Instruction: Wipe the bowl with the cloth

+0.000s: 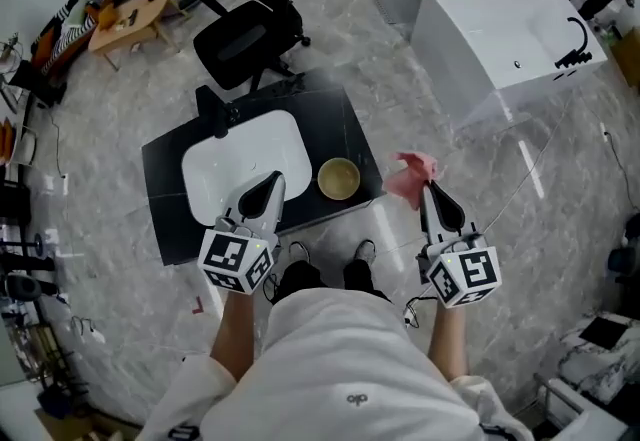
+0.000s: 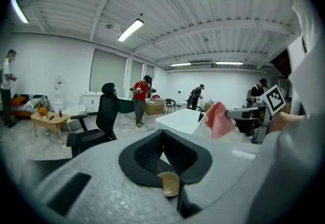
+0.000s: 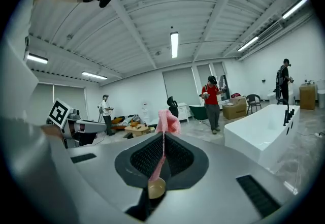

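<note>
Person: a white top (image 1: 340, 359) fills the bottom of the head view, and both arms reach out forward from it.
Left gripper: the left gripper (image 1: 271, 179) has its jaws pressed together with nothing in them. Its own view shows the two dark pads meeting in a line.
Left arm pose: the arm is held out in front of the body. The gripper points forward, tipped a little down, over the front edge of the white sink (image 1: 215, 169).
Right gripper: the right gripper (image 1: 428, 187) is closed tight on the cloth (image 1: 413, 177).
Right arm pose: the arm is out to the person's right side. The gripper points forward, almost flat, past the right edge of the black counter (image 1: 165, 199) and over the floor.
Cloth: it is pink and crumpled. A thin strip runs down between the jaws, and a bunched lump sticks out past the tips. It hangs in the air, not touching the counter.
Bowl: the bowl (image 1: 339, 178) is round and light brown with a yellow tint, and its open side faces up. It sits on the counter near the front right corner, just beside the right edge of the sink. It lies between the two grippers, nearer the left one, and neither touches it.
Cloth and bowl: they are apart, with the counter's right edge between them.
</note>
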Action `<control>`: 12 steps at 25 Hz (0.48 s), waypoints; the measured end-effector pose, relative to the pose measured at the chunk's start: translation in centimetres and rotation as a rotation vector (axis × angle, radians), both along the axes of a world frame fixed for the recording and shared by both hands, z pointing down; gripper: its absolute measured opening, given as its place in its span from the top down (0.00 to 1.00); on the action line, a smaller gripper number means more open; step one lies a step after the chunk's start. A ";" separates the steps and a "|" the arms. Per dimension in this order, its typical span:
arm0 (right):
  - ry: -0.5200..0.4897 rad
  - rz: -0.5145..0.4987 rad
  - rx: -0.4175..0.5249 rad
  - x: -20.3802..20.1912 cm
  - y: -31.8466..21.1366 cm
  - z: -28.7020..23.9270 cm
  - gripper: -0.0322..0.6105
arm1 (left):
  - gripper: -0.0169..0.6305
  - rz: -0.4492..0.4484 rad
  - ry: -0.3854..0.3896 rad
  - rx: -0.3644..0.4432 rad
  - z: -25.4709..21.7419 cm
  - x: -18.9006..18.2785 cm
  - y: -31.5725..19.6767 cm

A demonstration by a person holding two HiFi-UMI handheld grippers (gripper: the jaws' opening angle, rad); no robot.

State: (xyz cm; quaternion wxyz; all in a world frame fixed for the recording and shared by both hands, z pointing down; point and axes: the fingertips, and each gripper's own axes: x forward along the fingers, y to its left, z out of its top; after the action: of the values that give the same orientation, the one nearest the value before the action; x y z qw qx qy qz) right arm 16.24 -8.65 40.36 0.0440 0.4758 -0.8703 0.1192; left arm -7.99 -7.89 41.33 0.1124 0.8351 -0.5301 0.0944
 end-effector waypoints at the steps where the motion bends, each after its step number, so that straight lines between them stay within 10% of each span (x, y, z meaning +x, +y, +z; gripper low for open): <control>1: -0.001 -0.017 -0.005 0.0 -0.3 0.2 0.93 | 0.95 -0.015 0.005 -0.010 0.3 0.2 0.1; 12: 0.008 -0.095 -0.009 -4.0 -1.5 0.4 0.93 | 0.95 -0.036 0.026 -0.127 5.5 -1.0 -1.7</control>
State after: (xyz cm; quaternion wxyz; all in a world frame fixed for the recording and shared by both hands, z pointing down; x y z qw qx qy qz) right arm 12.24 -10.19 40.80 0.0551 0.4343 -0.8911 0.1192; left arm -8.95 -9.58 46.81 0.1736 0.8178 -0.5365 0.1152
